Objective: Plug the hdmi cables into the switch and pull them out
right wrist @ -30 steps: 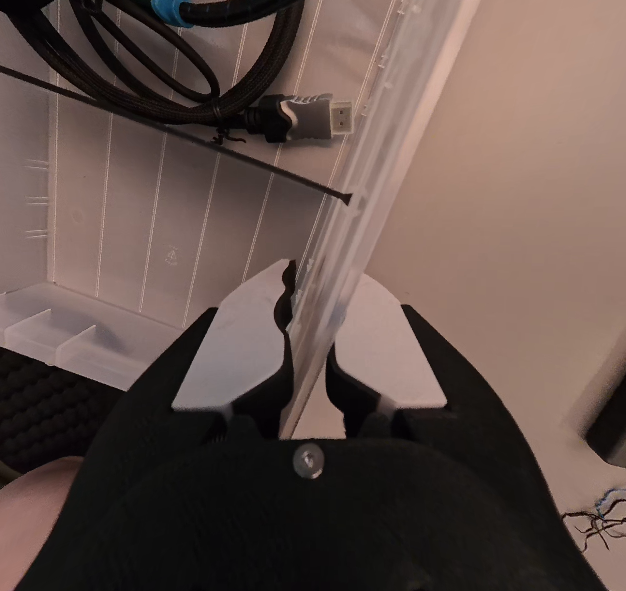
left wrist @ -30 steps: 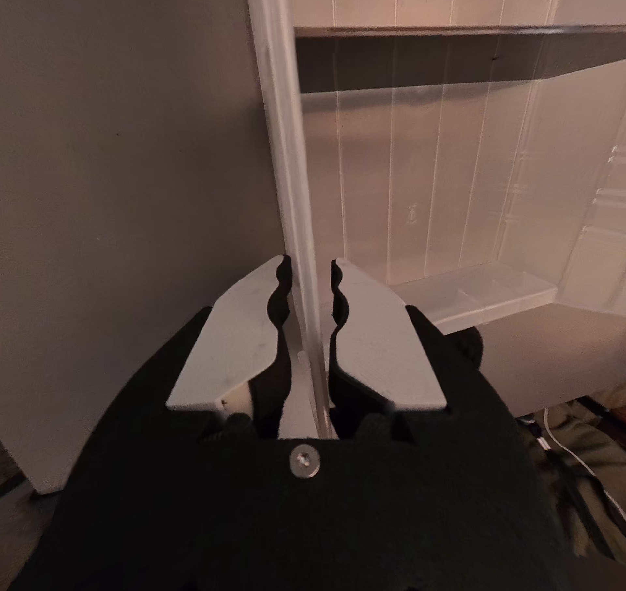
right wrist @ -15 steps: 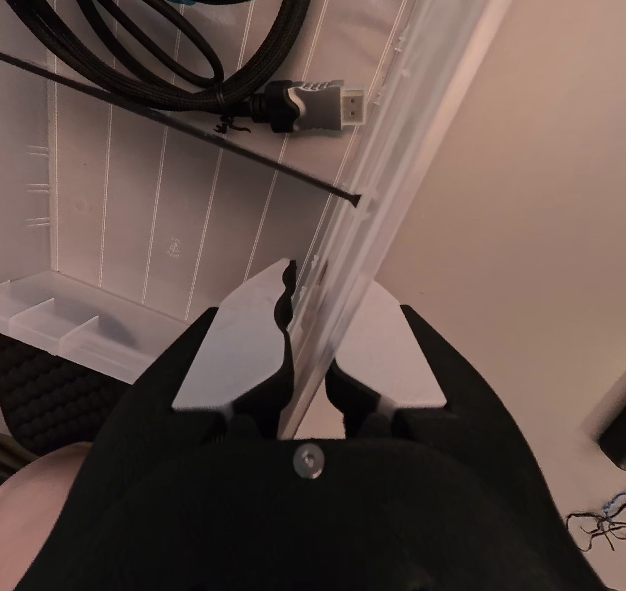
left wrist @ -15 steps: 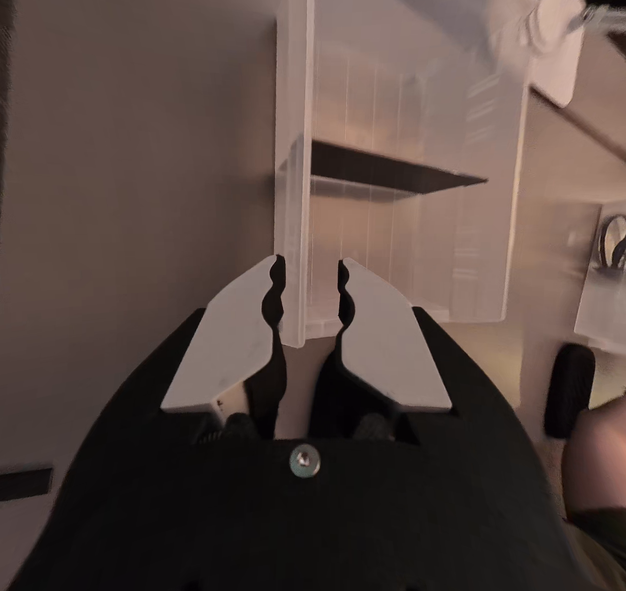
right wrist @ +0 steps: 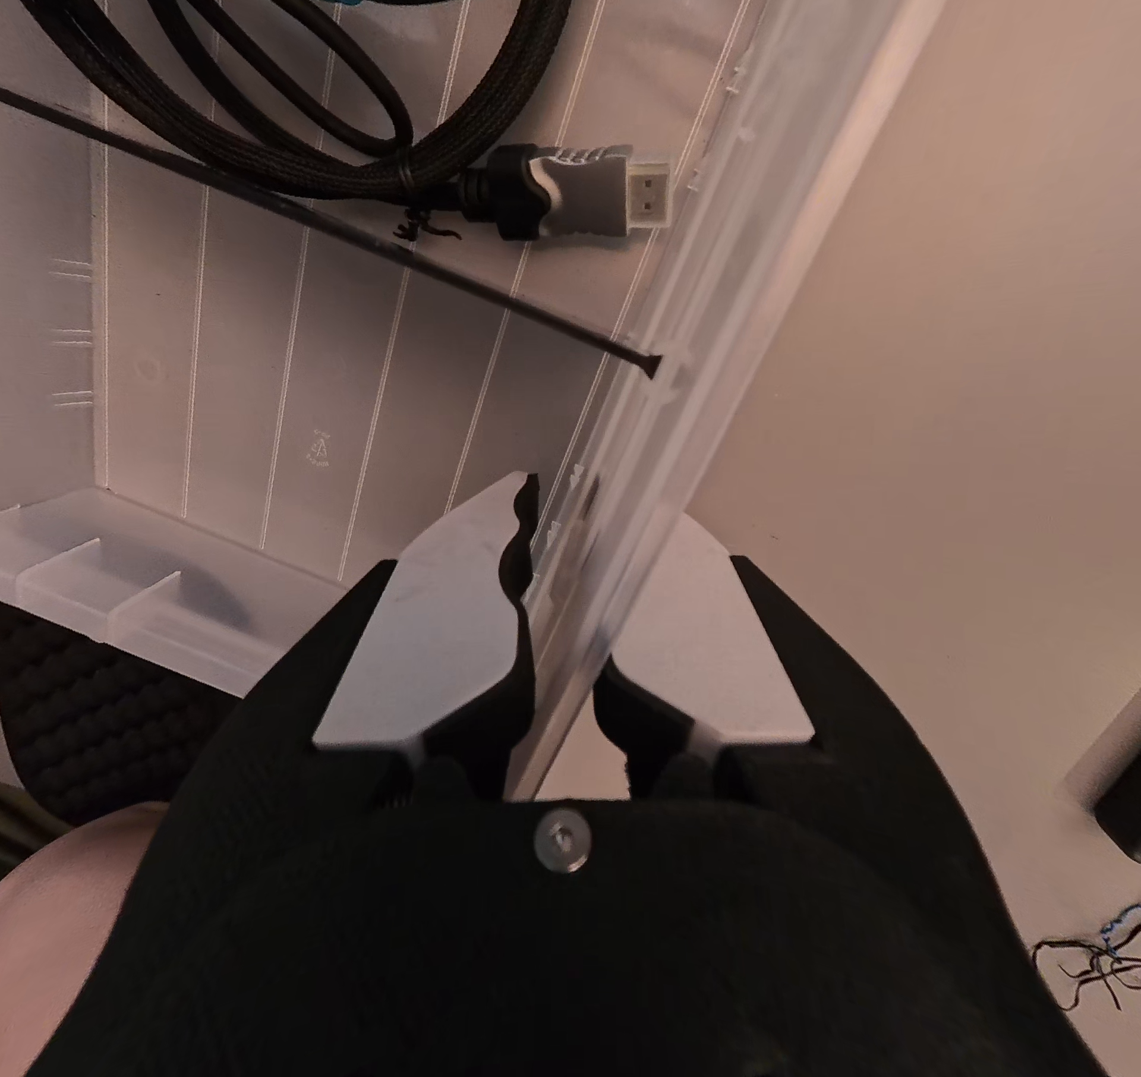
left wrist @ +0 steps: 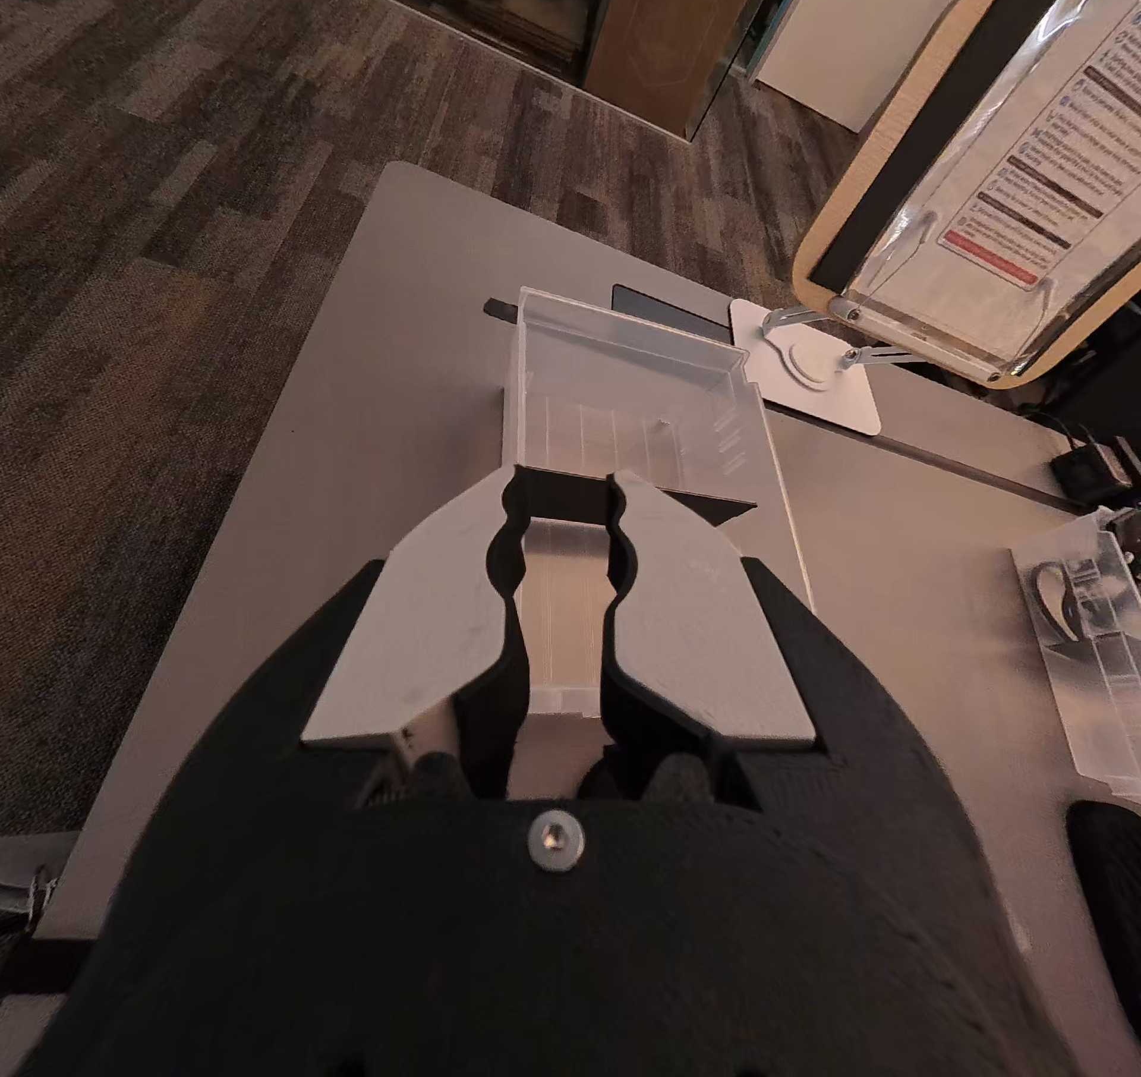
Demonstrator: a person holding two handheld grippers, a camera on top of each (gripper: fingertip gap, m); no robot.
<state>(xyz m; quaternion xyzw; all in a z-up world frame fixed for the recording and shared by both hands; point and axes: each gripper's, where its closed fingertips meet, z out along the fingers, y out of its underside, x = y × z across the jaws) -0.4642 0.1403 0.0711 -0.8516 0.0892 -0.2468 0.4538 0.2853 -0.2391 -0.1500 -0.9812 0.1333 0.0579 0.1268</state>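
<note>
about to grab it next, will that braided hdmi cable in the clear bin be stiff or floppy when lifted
The braided hdmi cable will probably be floppy: it lies in loose loops. A thin tie bundles it, so the coil may lift together. The grey plug looks rigid, likely the firmest hold. The right tool straddles the clear bin wall.

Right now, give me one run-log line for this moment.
left gripper: open above clear bin | right gripper: shut on clear bin wall | HDMI plug: in bin, unplugged | switch: not visible
</note>
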